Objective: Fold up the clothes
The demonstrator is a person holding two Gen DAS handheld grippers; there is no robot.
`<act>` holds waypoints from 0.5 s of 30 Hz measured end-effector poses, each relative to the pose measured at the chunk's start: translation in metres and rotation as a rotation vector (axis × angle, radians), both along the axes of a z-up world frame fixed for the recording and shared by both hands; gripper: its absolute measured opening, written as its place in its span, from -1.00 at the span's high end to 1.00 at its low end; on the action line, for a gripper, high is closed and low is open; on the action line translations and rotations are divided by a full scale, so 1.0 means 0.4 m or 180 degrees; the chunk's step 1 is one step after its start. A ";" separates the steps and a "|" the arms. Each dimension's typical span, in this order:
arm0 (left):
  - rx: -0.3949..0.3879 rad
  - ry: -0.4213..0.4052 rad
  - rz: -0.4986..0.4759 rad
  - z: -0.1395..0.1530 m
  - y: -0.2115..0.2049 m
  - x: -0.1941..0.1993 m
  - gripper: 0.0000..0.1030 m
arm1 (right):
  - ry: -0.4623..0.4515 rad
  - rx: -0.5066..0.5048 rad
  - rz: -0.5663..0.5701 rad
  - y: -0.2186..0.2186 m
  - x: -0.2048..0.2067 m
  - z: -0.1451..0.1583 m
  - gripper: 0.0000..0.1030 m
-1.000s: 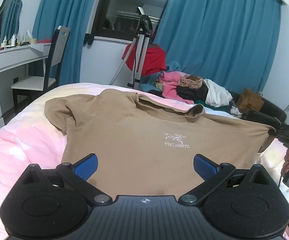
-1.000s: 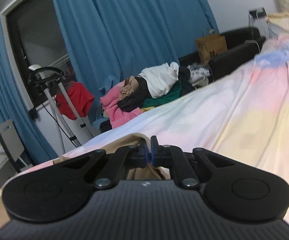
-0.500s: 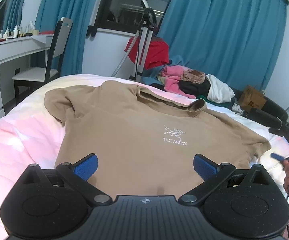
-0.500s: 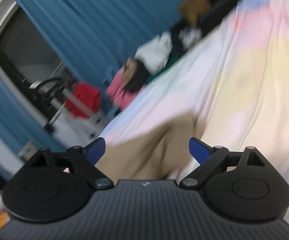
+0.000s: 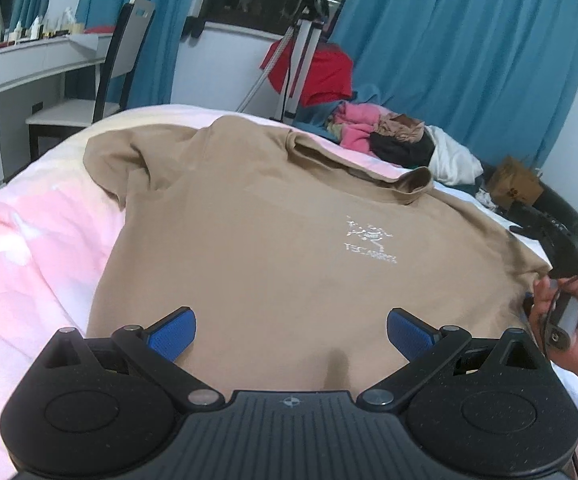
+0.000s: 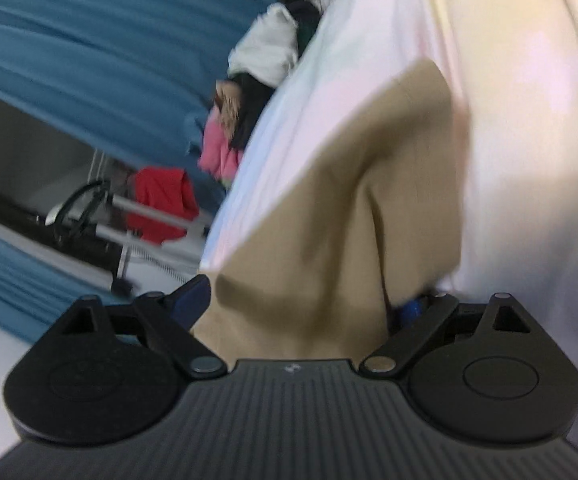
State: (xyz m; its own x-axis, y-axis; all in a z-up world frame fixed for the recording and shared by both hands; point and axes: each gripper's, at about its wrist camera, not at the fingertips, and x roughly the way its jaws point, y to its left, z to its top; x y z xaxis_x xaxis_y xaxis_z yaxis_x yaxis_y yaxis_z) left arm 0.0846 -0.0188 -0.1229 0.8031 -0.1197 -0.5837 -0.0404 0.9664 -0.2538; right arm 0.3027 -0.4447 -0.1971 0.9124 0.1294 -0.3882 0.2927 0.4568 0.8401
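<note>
Since the earlier frame, the right gripper (image 6: 303, 300) has been rolled sideways and brought down onto the sleeve of the tan T-shirt (image 5: 273, 236), and the left gripper (image 5: 291, 332) has been moved slightly closer over the hem. On the left side, a white dresser (image 5: 13, 80) and a chair (image 5: 101, 92) are seen beside the bed (image 5: 29, 264), which is covered with a pink sheet. The T-shirt is spread flat on the bed, with its collar toward the far edge. The fingers of the left gripper are spread wide above the lower part of the shirt, and nothing is held between them. Farther right, a pile of clothes (image 5: 389, 136) lies in front of blue curtains (image 5: 461, 52). At the right edge, the right hand (image 5: 569, 320) is seen on the handle. In the right wrist view, which is blurred, the fingers are spread, with the sleeve fabric lying between them.
</note>
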 end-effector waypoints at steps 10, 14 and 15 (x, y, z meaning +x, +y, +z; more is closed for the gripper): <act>-0.0200 -0.0062 0.0140 0.010 0.029 0.041 -0.99 | 0.0167 -0.1758 -0.0114 0.065 0.066 0.113 0.76; -0.0125 -0.0231 0.0169 0.052 0.051 0.021 -0.99 | 0.0036 -0.2712 -0.0219 0.167 0.040 0.216 0.77; -0.0060 -0.0272 0.0184 0.062 0.057 0.015 -0.99 | -0.0086 -0.2905 -0.0185 0.211 0.030 0.240 0.77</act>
